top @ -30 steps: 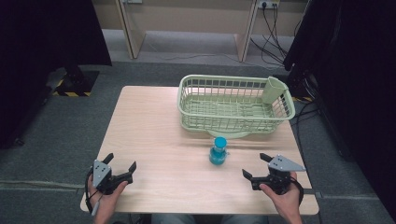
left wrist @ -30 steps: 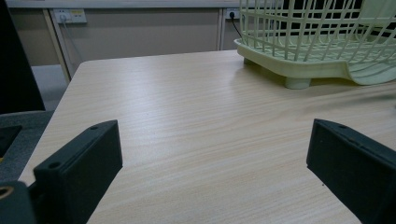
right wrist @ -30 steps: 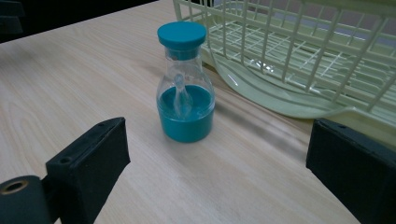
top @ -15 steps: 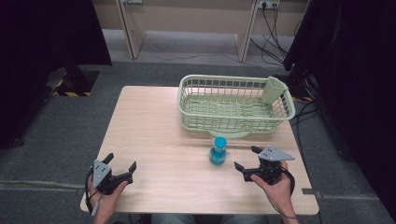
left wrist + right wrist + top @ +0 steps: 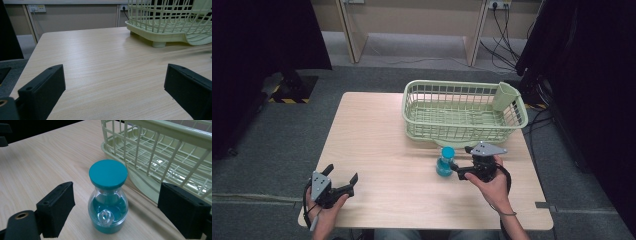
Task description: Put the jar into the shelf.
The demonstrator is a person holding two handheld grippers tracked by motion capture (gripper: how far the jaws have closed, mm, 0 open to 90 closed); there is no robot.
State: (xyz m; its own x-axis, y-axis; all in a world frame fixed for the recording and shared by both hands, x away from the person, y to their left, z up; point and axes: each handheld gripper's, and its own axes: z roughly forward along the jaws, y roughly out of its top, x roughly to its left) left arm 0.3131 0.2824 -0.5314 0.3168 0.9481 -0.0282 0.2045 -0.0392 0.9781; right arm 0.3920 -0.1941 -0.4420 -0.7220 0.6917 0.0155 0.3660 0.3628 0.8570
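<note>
Fingers [image 5: 57, 210] of my right gripper [image 5: 460, 169] stand spread wide on either side of the small bottle [image 5: 108, 197], not touching it; those of my left gripper [image 5: 343, 179] are spread as well, with nothing between them, low over the near-left corner of the tabletop [image 5: 377, 135]. I see the pale green basket [image 5: 462, 110] sitting toward the far-right corner, a cup-like pocket [image 5: 506, 96] fixed at its right end. That bottle, clear with a teal cap [image 5: 108, 173] and teal base, stands upright just in front of the basket's near rim, right of the tabletop's middle.
</note>
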